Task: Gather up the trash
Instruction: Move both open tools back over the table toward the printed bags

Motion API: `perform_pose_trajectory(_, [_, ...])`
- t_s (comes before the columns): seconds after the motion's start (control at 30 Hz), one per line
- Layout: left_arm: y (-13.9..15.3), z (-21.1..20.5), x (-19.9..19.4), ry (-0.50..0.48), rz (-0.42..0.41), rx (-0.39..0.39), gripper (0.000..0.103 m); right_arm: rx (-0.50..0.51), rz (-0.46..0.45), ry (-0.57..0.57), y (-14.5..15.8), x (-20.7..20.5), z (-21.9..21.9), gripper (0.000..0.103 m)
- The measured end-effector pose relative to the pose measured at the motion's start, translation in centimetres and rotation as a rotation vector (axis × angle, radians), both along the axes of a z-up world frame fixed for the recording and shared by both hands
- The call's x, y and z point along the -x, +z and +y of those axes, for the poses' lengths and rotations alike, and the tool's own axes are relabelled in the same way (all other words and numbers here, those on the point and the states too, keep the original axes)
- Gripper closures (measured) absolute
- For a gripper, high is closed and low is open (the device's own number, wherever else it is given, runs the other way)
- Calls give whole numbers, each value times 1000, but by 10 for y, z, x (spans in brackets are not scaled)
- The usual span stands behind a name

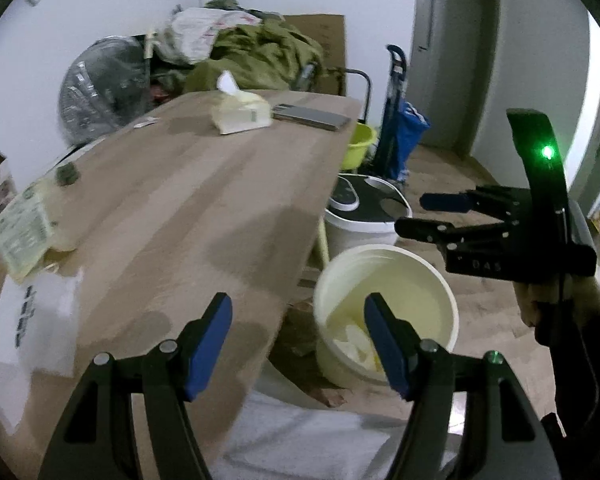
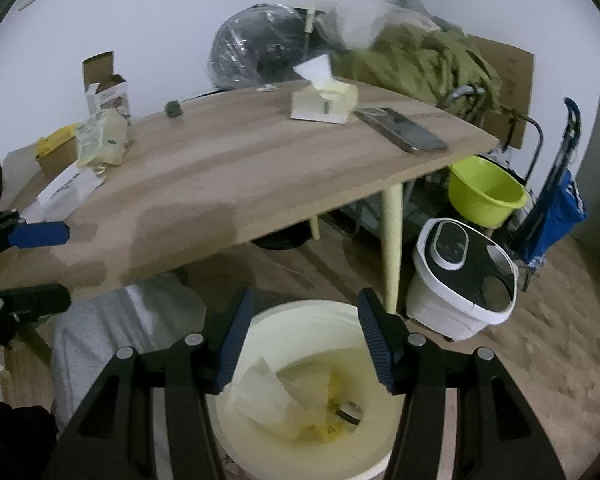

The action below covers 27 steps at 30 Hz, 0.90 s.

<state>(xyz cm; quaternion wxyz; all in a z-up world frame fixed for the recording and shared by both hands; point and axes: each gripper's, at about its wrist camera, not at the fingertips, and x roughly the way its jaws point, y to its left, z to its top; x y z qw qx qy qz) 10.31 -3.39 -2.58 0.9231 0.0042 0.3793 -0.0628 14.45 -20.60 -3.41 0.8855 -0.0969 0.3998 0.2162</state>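
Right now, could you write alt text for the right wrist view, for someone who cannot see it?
The right gripper, jaws open and empty, hangs over a white bucket on the floor holding crumpled paper. Behind stands a wooden table bearing a tissue box, a phone and a crumpled packet.

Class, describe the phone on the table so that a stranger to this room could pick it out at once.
Start at the long wooden table and follow it to its far end, above the green basin on the floor. Beside the pale tissue box lies the phone: flat, dark grey and glossy, the only thin slab there.
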Motion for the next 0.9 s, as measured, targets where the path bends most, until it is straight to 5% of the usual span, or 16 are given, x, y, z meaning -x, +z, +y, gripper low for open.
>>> perform_pose_trajectory(0.9, [5,151,72,451,-33,12,34,-16,-3,337,8,-23,158,51])
